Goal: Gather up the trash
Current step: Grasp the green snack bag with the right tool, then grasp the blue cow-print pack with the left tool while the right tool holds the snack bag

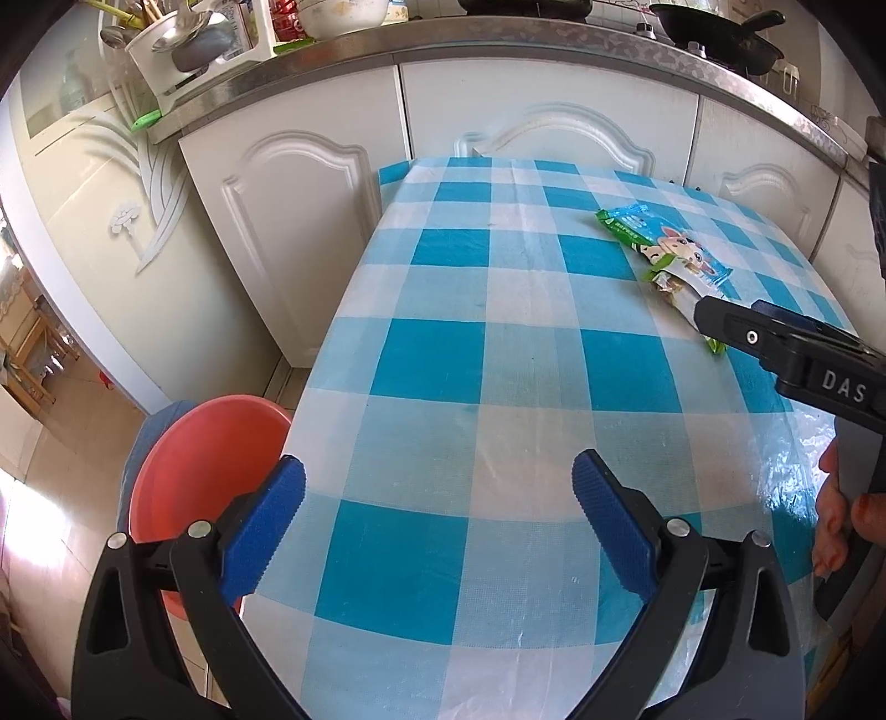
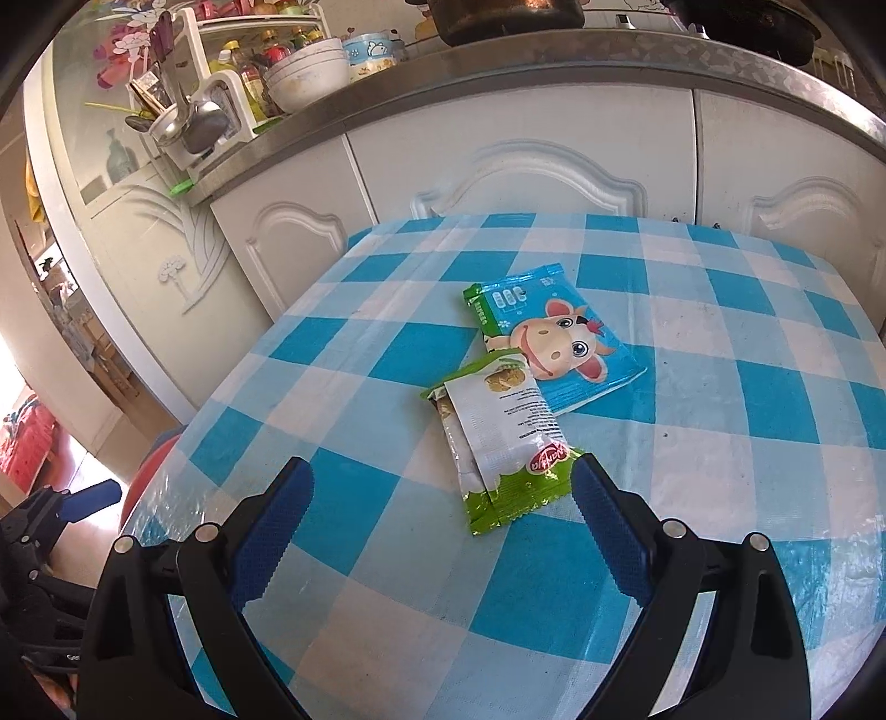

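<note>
The right hand-held gripper (image 2: 443,493) is hovering released, its right finger touching the green wrapper (image 2: 501,443). The wrapper is lying on the desk (image 2: 720,471), long axis running away from the gripper onto the blue packet (image 2: 554,338). The left hand-held gripper (image 1: 437,498) is gaping empty.

A home kitchen: beyond the fingertips runs a steel-edged counter (image 2: 554,72) over white panelled cabinet doors (image 2: 531,177), carrying bowls (image 2: 307,75), a utensil holder (image 1: 166,50) and a black pan (image 1: 725,33). Under the fingers lies a blue-checked tablecloth (image 1: 498,360).
</note>
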